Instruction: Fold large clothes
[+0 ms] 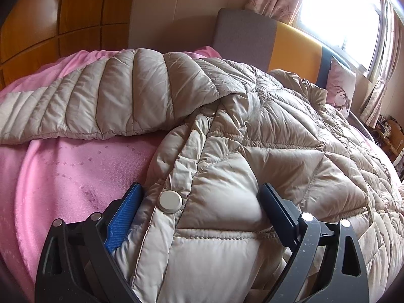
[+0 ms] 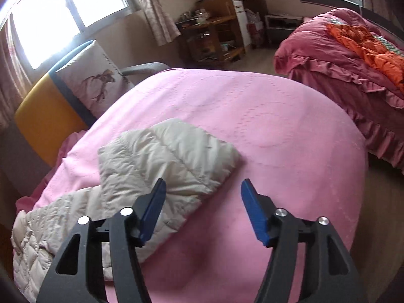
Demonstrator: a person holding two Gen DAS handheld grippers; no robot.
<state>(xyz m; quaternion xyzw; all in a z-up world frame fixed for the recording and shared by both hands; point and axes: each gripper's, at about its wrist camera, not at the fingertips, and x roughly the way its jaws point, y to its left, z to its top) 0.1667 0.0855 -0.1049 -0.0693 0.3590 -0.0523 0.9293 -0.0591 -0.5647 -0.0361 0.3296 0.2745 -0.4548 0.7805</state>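
A beige quilted down jacket (image 1: 227, 131) lies spread on a bed covered with a pink bedspread (image 1: 63, 176). In the left wrist view, one sleeve (image 1: 101, 101) stretches out to the left across the bedspread, while the body of the jacket fills the middle and right of the picture. The left gripper (image 1: 202, 197) is down at the near edge of the jacket, its jaws spread wide with a thick puffy part of the front between them. A round metal snap button (image 1: 170, 201) sits just inside the left finger (image 1: 121, 222). Whether the pads are pressing the padding or only flanking it cannot be told from this view.

In the right wrist view, the right gripper (image 2: 203, 197) hangs above the bedspread with its jaws apart and nothing between them. The other sleeve (image 2: 166, 156) lies flat on the bed just ahead and to the left of it, its cuff end pointing right; the left finger overlaps the sleeve in the picture.

A cushion with a deer print (image 2: 98, 80) leans by a yellow and grey headboard (image 2: 45, 116). Further off stand a second bed in dark pink (image 2: 341, 88) carrying an orange garment (image 2: 366, 45), a cluttered wooden desk (image 2: 212, 35) and curtained windows (image 2: 68, 2).
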